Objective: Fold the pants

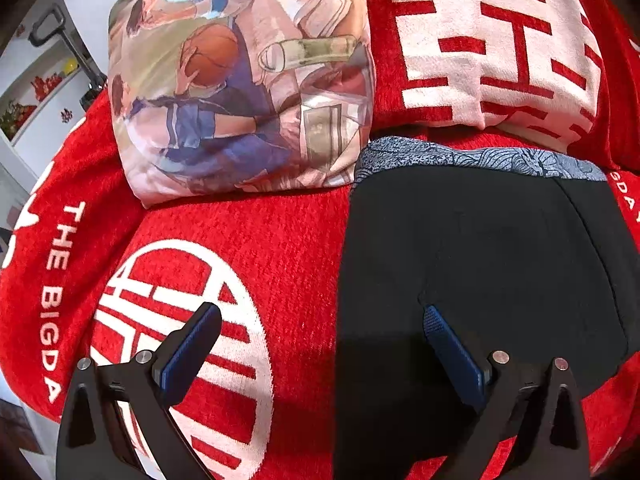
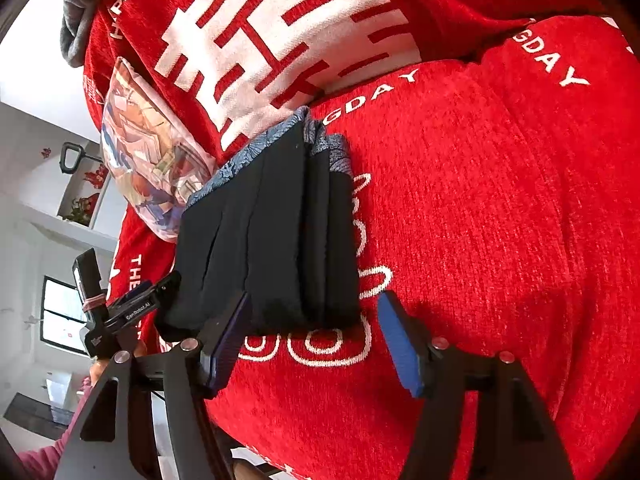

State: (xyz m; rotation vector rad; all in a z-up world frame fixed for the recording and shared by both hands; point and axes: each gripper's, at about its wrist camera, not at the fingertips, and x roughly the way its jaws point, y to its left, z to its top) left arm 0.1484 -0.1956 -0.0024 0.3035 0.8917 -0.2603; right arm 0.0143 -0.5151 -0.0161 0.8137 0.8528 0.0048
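Note:
The black pants lie folded into a compact stack on the red sofa cover, with a blue patterned waistband along the far edge. In the right wrist view the pants show several stacked layers. My left gripper is open and empty, hovering over the stack's near left edge; its right finger is over the black cloth. My right gripper is open and empty, just in front of the stack's near edge. The left gripper also shows at the left in the right wrist view.
A cushion printed with cartoon basketball players leans at the back left, next to the pants. A red backrest with white characters stands behind. The red seat cover extends to the right. White shelves stand beyond the sofa's left end.

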